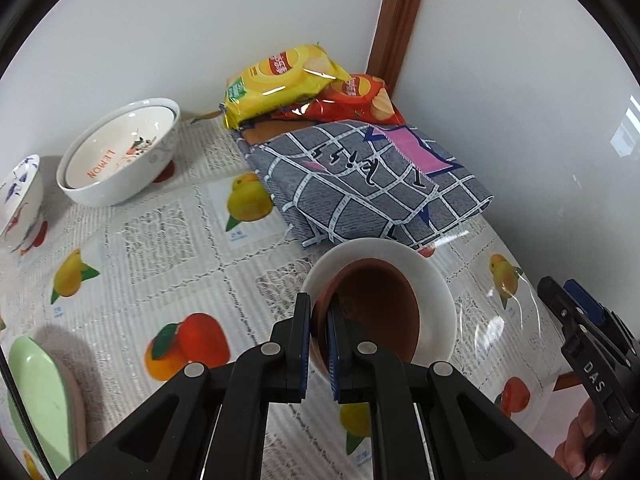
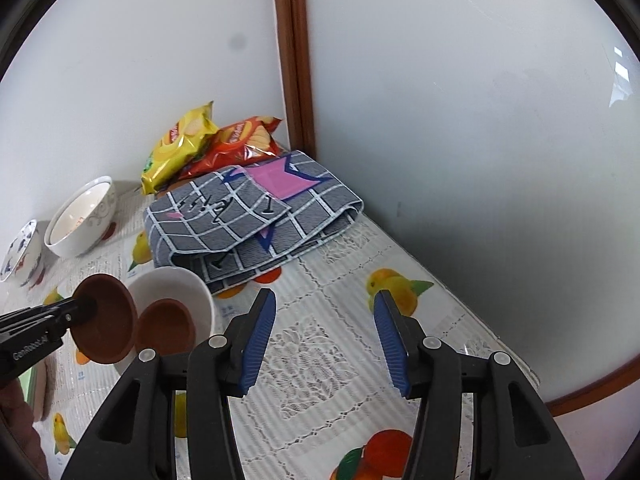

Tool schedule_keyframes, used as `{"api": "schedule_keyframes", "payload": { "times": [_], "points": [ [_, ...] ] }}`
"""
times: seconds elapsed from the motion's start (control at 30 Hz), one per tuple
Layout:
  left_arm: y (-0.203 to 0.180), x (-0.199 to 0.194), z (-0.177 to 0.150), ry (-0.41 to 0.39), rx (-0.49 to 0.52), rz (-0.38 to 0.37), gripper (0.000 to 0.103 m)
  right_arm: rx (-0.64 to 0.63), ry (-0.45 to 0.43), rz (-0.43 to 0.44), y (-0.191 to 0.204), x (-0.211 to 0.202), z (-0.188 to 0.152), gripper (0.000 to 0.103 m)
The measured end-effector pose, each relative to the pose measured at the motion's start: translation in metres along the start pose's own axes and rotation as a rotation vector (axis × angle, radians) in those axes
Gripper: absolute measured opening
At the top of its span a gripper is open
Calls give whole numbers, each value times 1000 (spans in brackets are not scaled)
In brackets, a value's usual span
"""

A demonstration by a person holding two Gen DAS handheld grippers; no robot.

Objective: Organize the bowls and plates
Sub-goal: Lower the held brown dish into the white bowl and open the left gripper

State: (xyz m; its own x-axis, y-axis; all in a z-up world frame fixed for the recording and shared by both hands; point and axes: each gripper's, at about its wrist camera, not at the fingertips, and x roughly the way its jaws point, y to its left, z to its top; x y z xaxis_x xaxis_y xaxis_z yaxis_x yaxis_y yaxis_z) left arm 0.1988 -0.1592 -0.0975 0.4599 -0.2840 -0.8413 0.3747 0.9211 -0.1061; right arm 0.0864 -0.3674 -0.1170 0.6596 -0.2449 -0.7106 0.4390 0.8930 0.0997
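Left gripper (image 1: pixel 318 344): clamped on the rim of 1 brown bowl (image 2: pixel 106 318), held beside the white bowl (image 2: pixel 200 292).
Right gripper (image 2: pixel 324 342): jaws apart, empty.
Handling: stiff, light, likely breakable (glazed rim may slip); grip rim.

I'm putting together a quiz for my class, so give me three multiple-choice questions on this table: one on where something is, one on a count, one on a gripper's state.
1. Where is the yellow chip bag?
A on the green plate
B in the corner behind the folded cloth
C inside a bowl

2. How many brown bowls show?
A one
B two
C four

3. The right gripper is:
A open and empty
B shut on a bowl
C shut on the cloth

Answers:
1 B: it sits by the wall, past the cloth.
2 B: one in the left gripper, one inside the white bowl.
3 A: nothing lies between its spread fingers.
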Motion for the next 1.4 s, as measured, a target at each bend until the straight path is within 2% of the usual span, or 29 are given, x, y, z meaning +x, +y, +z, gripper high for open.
{"api": "schedule_keyframes", "payload": {
  "times": [0.33, 1.07, 1.17, 1.4],
  "points": [
    [-3, 27, -1, 41, -24, -16, 8, -21, 9, 12, 5, 3, -2, 51],
    [-3, 43, -2, 55, -71, -46, 9, -41, 14, 4, 8, 3, -4, 52],
    [-3, 45, -3, 67, -77, -58, 9, -48, 19, 15, 9, 6, -6, 55],
    [-10, 39, -2, 68, -26, -33, 10, -41, 55, 42, 9, 18, -8, 55]
  ]
}}
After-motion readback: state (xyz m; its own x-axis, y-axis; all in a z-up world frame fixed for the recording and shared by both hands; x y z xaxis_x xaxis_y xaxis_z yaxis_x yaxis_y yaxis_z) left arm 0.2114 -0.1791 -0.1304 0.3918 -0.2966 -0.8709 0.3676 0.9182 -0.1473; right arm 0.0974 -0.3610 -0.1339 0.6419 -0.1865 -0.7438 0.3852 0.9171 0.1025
